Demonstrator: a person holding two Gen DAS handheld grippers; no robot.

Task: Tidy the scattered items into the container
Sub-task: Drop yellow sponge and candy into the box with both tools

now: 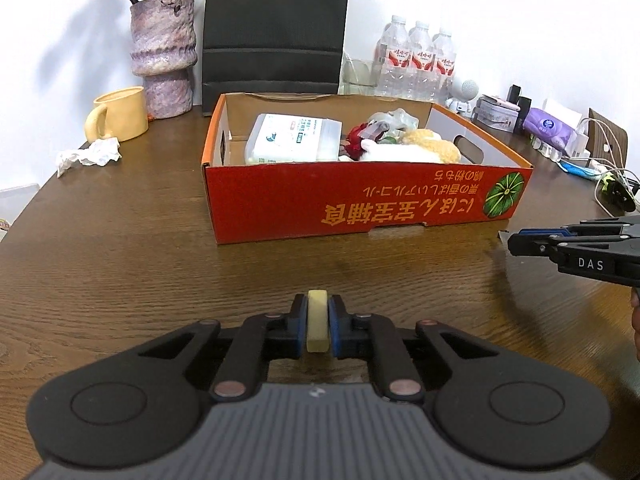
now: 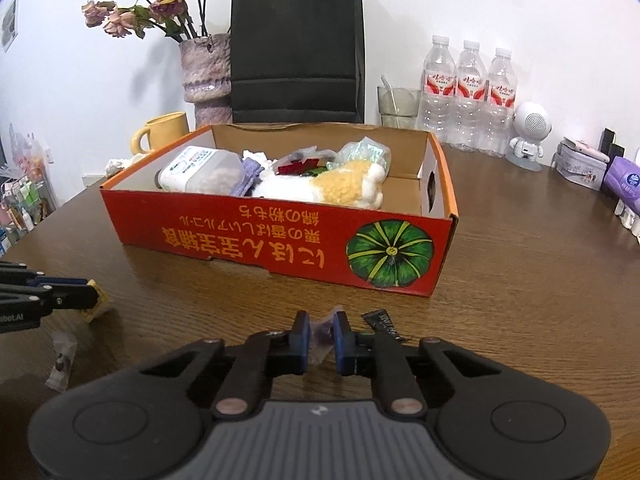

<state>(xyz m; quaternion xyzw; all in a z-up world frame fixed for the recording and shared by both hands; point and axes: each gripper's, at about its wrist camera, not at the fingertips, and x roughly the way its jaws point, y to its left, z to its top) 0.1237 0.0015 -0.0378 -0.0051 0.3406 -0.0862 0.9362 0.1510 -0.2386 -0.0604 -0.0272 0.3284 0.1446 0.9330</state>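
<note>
- My left tool (image 1: 318, 326) is clamped on a small yellow block (image 1: 318, 320), pinched across its flat faces; it looks light and stiff.
- My right tool (image 2: 321, 334) is nearly closed around a clear crinkly packet (image 2: 320, 334), flimsy and slippery; whether it grips, I cannot tell.
- The red box (image 2: 280, 248) sits ahead on the bench (image 1: 120, 240), apart from both tools.

The room is brightly and evenly lit. The white wall (image 1: 500, 8) nearly washes out, and the vase (image 1: 164, 56) casts a soft shadow leftward on it. A dull sheen sits on the table (image 1: 120, 240). Both views bow strongly at their edges, with dark corners; the focus stays fairly sharp throughout.
</note>
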